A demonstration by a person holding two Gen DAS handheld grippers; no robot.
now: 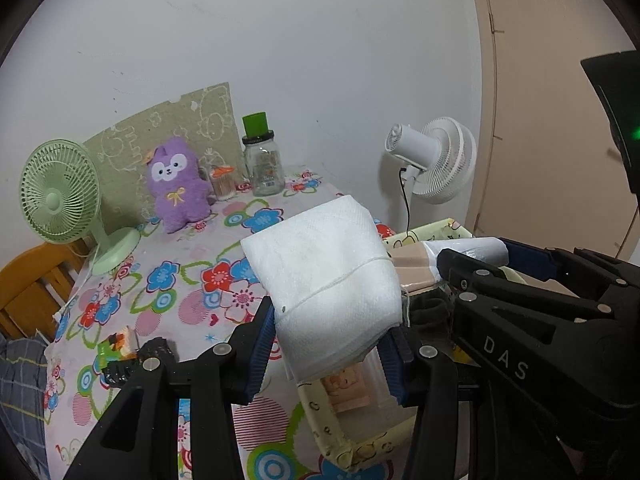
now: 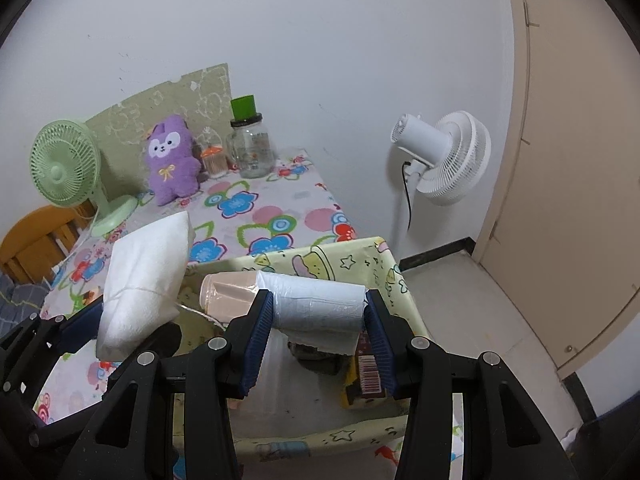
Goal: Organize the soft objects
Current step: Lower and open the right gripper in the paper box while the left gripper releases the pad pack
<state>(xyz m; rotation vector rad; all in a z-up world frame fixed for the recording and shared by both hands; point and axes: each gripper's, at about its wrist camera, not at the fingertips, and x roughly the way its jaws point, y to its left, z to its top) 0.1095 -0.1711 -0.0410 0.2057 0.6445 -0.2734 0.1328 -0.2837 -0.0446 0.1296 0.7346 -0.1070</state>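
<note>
Over the yellow fabric box [image 2: 360, 264] on the flowered surface [image 2: 256, 208], left gripper [image 1: 332, 344] jaws pinch the tied tissue stack [image 1: 324, 276], right gripper [image 2: 318, 332] jaws pinch the bag roll [image 2: 320, 304]; placing step, next lower and release inside.

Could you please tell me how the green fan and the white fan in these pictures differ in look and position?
The green fan stands on the flowered table on a round base, while the white fan rises beside the table on a pole that runs down to the floor. The green fan's grille faces the cameras; the white fan shows its motor housing, its grille turned away. A black cord hangs from the white fan; the green fan's cord is pale. Both stand near the wall.
</note>
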